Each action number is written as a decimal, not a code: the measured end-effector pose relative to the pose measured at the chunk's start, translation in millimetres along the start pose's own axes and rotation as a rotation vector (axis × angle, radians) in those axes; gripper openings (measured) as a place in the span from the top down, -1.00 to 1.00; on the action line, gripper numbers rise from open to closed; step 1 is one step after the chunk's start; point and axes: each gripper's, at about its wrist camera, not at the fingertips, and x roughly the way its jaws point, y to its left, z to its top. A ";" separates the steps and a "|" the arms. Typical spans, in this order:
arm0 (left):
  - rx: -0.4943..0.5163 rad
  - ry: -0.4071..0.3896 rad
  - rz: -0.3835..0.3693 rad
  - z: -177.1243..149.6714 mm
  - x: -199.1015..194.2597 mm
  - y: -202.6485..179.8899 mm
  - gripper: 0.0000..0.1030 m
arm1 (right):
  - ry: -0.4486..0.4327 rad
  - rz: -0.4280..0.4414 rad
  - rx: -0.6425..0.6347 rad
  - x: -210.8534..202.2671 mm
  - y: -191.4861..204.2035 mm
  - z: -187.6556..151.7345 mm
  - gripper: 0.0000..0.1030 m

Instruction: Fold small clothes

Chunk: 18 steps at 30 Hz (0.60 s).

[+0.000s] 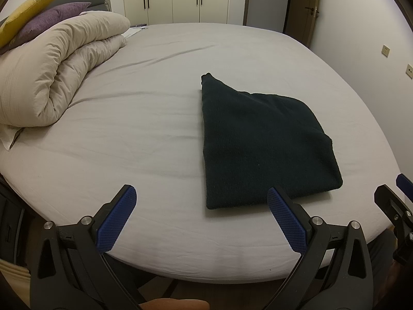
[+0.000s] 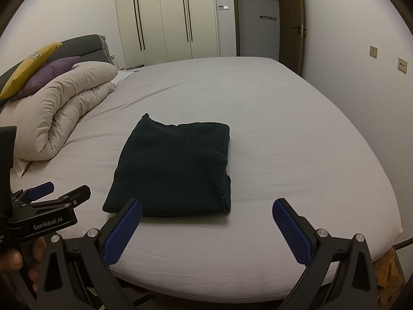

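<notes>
Both hand-held grippers (image 1: 201, 199) (image 2: 207, 210) agape, empty, above grey bed (image 2: 284, 134) bearing folded dark garment (image 2: 175, 165).

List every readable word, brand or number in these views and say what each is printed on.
"GenRobot.AI": white lettering on the black body of the left gripper, seen in the right wrist view.
Wall panels beside the door: markings too small to read.
Dark folded garment: no label visible.

Right gripper (image 1: 398, 188) cut off at the frame's edge — yellow cloth (image 2: 389, 271) half hidden.
</notes>
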 end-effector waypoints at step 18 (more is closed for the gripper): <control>0.005 0.012 -0.004 5.7 3.7 3.4 -1.00 | 0.002 0.002 0.000 0.0 -1.6 -0.8 -1.00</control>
